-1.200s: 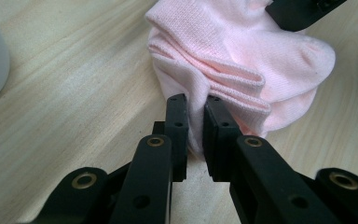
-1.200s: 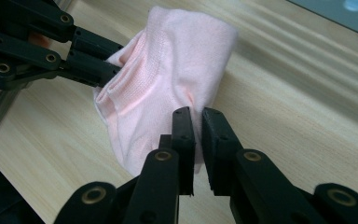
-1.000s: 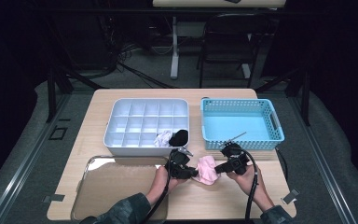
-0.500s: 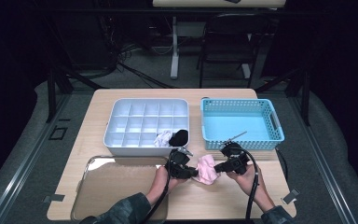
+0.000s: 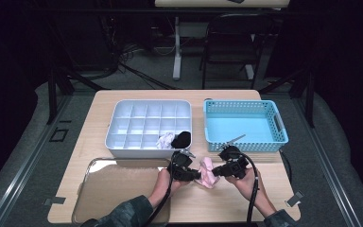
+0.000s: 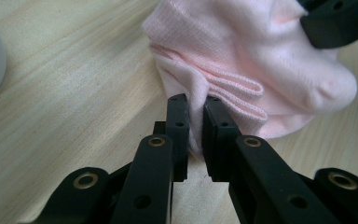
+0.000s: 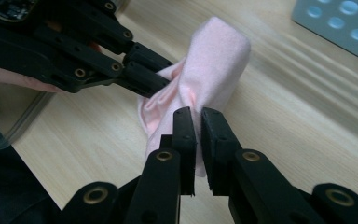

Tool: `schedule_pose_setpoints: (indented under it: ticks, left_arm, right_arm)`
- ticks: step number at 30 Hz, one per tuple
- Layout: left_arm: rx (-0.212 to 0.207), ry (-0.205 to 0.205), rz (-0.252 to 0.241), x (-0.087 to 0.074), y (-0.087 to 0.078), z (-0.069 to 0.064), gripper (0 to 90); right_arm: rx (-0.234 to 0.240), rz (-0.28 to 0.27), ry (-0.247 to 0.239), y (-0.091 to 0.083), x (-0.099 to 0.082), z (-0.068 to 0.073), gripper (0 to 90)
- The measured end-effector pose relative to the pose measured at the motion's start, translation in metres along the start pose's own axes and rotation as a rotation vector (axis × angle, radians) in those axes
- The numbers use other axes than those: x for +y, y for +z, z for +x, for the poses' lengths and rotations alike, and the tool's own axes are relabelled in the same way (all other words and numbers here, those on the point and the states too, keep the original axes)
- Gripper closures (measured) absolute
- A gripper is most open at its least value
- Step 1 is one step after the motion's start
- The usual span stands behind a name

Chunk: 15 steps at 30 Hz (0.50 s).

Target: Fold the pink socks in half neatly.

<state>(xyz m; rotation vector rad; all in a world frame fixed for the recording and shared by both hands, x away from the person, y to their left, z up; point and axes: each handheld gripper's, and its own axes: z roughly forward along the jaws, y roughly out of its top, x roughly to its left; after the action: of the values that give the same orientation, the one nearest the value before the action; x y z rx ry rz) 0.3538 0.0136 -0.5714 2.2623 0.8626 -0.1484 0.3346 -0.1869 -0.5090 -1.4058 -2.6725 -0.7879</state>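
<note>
A pink sock [image 5: 207,172] is held between both grippers just above the worktop [image 5: 137,97], in front of the gap between the divided tray [image 5: 116,122] and the blue basket [image 5: 277,124]. The left gripper [image 5: 196,174] is clenched on one end of the sock; in the left gripper view its jaws are seen pinching a fold of the sock [image 6: 242,70] near the ribbed cuff. The right gripper [image 5: 214,170] is clenched on the other end; in the right gripper view the sock [image 7: 209,70] is pinched between its jaws, with the left gripper [image 7: 156,79] biting in from the far side. The sock is bunched rather than stretched flat. In the tray's front row, nearest the sock, a white bundle [image 5: 165,140] and a black bundle [image 5: 181,139] are seen in neighbouring compartments. A clear lid [image 5: 118,187] lies on the worktop left of the sock, under the left forearm.
</note>
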Motion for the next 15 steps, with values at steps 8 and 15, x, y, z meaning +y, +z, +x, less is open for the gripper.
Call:
schedule_pose_setpoints:
  ticks: [8,15]
  left_arm:
    - [0.002,-0.004,0.004,0.0,0.0,0.0,81.6]
    - [-0.013,-0.02,0.012,0.001,0.0,0.003,77.7]
  right_arm:
    - [0.006,0.04,-0.038,0.017,0.0,0.012,83.9]
    - [0.01,0.04,-0.021,0.025,-0.002,0.011,83.3]
